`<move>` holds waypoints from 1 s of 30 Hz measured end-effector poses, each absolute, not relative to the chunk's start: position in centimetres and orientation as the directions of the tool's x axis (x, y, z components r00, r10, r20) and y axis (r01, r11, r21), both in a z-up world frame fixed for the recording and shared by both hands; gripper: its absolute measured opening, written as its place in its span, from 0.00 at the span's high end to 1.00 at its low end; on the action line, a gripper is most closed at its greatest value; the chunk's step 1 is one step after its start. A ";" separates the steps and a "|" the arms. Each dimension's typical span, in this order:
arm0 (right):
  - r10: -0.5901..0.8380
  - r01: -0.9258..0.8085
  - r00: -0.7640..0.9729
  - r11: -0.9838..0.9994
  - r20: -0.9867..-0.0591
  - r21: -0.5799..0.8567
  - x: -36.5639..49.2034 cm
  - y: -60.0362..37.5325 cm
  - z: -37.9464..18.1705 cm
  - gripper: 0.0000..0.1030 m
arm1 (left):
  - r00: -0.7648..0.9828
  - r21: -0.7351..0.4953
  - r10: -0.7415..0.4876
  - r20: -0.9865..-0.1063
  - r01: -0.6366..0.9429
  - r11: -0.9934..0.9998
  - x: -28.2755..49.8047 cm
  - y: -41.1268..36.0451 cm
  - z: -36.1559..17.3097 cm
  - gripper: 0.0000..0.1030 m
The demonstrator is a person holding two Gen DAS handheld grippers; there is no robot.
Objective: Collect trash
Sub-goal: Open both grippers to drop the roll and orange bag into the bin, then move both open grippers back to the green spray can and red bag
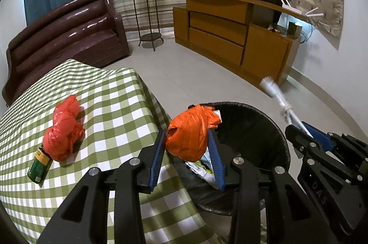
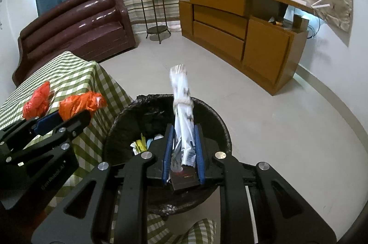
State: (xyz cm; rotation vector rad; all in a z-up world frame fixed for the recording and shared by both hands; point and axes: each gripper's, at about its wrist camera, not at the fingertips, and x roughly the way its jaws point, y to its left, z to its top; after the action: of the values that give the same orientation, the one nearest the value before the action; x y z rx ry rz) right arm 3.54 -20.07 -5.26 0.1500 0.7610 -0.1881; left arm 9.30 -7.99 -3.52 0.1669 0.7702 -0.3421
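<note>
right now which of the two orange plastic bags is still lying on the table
The redder orange bag beside the green bottle lies on the checked tablecloth. The other orange bag sits between the left hand-held gripper's fingers over the black bin.

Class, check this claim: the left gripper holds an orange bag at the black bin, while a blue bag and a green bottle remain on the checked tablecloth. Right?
Not quite. In the left wrist view the bag on the checked tablecloth is red, not blue. The left gripper, orange bag, black bin and green bottle are as stated.
</note>
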 end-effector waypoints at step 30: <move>-0.055 0.151 0.717 0.985 -0.695 0.078 3.5 -15.8 -4.7 0.49 | 0.711 0.031 -0.157 -0.686 0.245 0.969 7.0 0.2 -1.6 0.42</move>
State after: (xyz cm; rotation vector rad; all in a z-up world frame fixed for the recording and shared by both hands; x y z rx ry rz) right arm 3.48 -15.75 -4.70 0.1323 0.7633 -0.1146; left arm 7.03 0.21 -1.56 0.1234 0.7482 -0.2239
